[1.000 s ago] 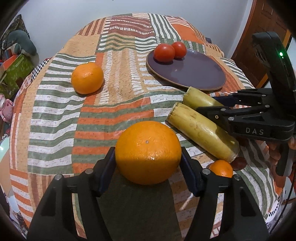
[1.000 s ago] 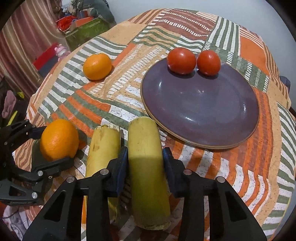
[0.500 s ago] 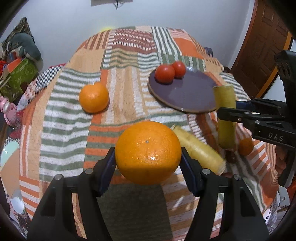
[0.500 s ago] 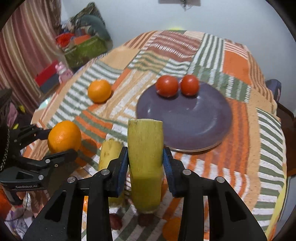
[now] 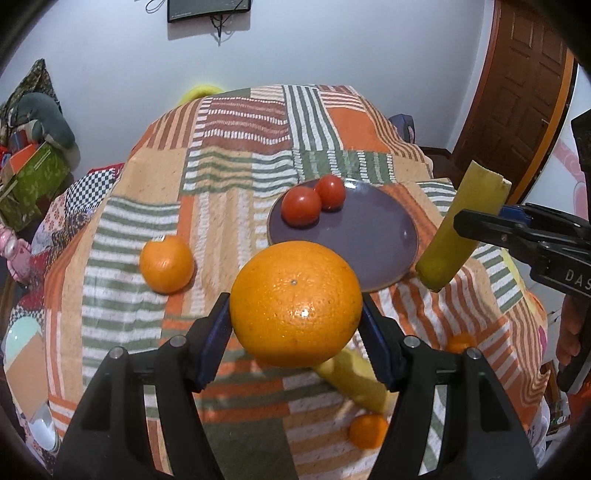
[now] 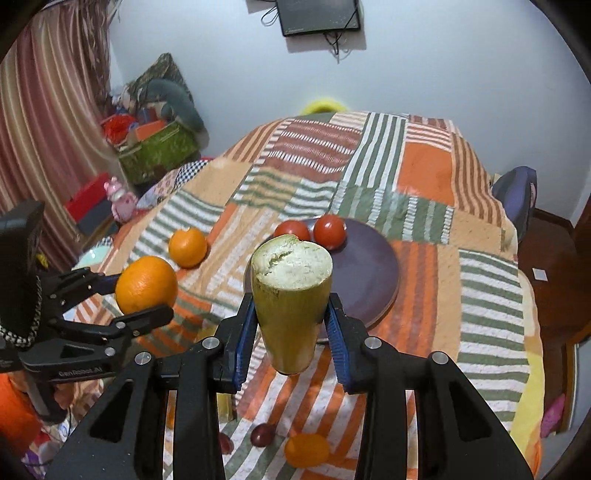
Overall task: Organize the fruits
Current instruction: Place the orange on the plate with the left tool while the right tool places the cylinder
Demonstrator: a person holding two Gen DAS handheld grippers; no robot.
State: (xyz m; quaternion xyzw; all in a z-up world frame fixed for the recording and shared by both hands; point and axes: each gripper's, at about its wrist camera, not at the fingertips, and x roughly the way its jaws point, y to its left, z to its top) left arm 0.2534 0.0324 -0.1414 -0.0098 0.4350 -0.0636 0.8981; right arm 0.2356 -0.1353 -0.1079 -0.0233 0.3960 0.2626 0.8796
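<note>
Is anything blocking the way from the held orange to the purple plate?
Nothing visible does. The orange in the left gripper hangs just short of the plate, whose near half is bare; the two tomatoes sit at its far edge.

A pale wall (image 6: 424,74) with a dark screen (image 6: 319,16) and dangling cables backs the patchwork-clothed table (image 6: 369,177), striped curtains (image 6: 44,122) hang on the left above a green box (image 6: 159,151) of clutter, and a brown wooden door (image 5: 517,96) stands at right.
</note>
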